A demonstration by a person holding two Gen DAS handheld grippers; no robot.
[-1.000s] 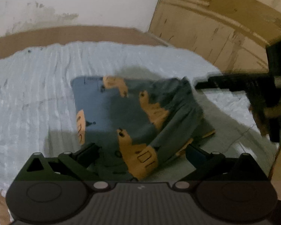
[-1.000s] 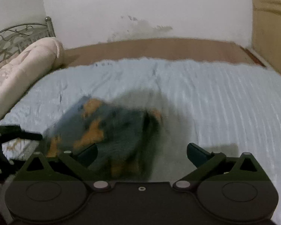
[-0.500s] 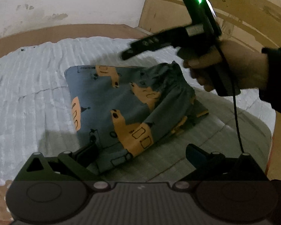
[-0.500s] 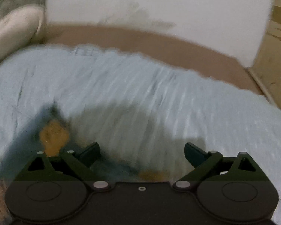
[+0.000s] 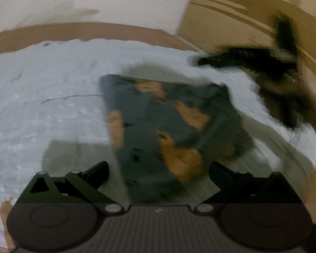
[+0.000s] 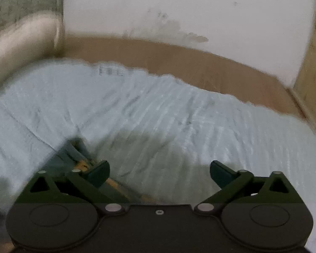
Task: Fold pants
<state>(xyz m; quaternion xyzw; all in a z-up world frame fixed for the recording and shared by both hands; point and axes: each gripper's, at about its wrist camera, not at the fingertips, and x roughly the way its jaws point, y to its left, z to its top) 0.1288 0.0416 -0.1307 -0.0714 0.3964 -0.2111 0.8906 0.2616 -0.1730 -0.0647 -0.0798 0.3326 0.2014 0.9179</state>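
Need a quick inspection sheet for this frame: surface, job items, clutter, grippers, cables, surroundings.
Surface: pale blue ribbed bedspread, lightly creased.
Job's things: grey pants with orange print, folded into a rough rectangle, lying flat; image blurred.
Clutter: rolled cream quilt at the bed's far left.
Grippers: left gripper open, empty, above the pants' near edge; right gripper open, empty, over bedspread, pants edge by its left finger.
Cables: nothing seen.
Surroundings: white stained wall, brown bed frame, wooden panel.
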